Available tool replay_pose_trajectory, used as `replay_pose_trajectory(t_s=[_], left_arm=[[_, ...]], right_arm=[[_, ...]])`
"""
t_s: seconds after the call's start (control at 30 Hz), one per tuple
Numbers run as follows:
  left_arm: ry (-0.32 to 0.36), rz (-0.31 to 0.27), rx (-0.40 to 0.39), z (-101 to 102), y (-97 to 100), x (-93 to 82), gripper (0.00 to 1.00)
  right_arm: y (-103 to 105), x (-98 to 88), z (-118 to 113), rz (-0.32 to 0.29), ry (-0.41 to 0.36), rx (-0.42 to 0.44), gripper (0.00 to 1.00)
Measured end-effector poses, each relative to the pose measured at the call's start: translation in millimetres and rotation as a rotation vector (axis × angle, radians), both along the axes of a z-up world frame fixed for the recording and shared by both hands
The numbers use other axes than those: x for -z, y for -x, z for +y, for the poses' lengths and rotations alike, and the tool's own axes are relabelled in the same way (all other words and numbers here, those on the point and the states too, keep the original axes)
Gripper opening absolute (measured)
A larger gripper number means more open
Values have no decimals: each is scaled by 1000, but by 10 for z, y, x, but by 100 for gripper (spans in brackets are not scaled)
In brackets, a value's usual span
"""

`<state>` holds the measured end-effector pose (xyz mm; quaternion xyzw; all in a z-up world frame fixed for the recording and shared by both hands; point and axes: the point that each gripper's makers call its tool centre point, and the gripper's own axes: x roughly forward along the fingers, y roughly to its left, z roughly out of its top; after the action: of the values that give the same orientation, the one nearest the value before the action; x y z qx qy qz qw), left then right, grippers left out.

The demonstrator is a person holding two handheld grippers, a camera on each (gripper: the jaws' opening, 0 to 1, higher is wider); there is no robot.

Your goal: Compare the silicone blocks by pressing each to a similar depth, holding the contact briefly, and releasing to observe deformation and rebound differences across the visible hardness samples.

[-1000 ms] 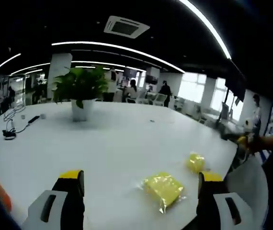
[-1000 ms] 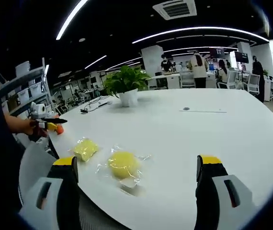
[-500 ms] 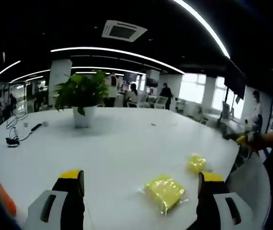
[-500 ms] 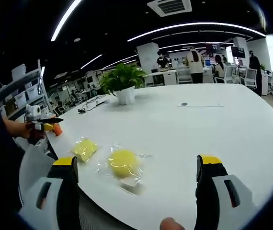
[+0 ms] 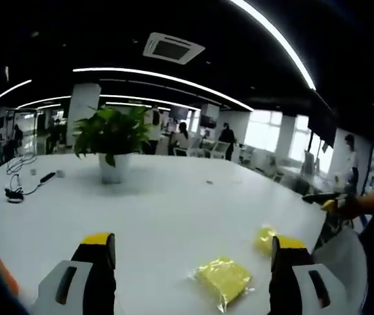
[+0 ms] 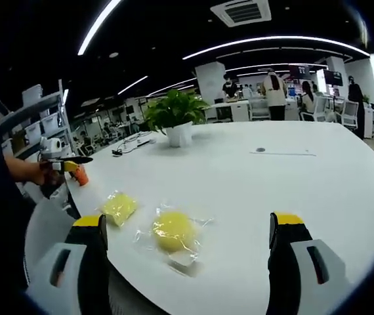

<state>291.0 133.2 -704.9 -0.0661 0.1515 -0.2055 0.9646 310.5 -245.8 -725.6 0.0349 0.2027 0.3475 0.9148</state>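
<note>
In the left gripper view, the left gripper (image 5: 190,262) hangs above the wide white counter (image 5: 161,203) with its jaws spread far apart and nothing between them, probably poised for a first press. A square yellow silicone block in clear wrap (image 5: 224,280) lies near the right jaw, and a smaller yellow wrapped block (image 5: 264,239) rests beyond it; a potted green plant (image 5: 111,141) stands well behind. In the right gripper view, the right gripper (image 6: 186,262) is likewise wide open and empty, apart from the counter. A round yellow wrapped block (image 6: 172,231) lies between its jaws, the square one (image 6: 119,207) just to its left, laid side by side for comparison.
</note>
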Motion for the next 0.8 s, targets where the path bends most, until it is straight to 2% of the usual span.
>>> replay_pose_trajectory(t_s=[0.1,0.2,0.37,0.47,0.53,0.6,0.8], left_arm=[[0,1,-14,42,34,21,100],[27,19,-28,77,68,34,100],[22,-11,-27,84,86,-16,100],[24,-13,-26,76,92,-33,100],[23,-8,-25,73,96,-35,100],[14,-18,-24,73,93,-57,100],[20,-61,-93,254,64,-138,100]], right_arm=[[-17,-42,2,-14,-4,8,96],[-16,-70,27,-7,-19,12,96],[79,-32,92,-12,12,-21,96],[84,-5,86,6,16,1,97],[94,-15,114,14,-8,-3,97],[101,-14,130,10,8,-8,97],[94,-36,89,16,-7,10,97]])
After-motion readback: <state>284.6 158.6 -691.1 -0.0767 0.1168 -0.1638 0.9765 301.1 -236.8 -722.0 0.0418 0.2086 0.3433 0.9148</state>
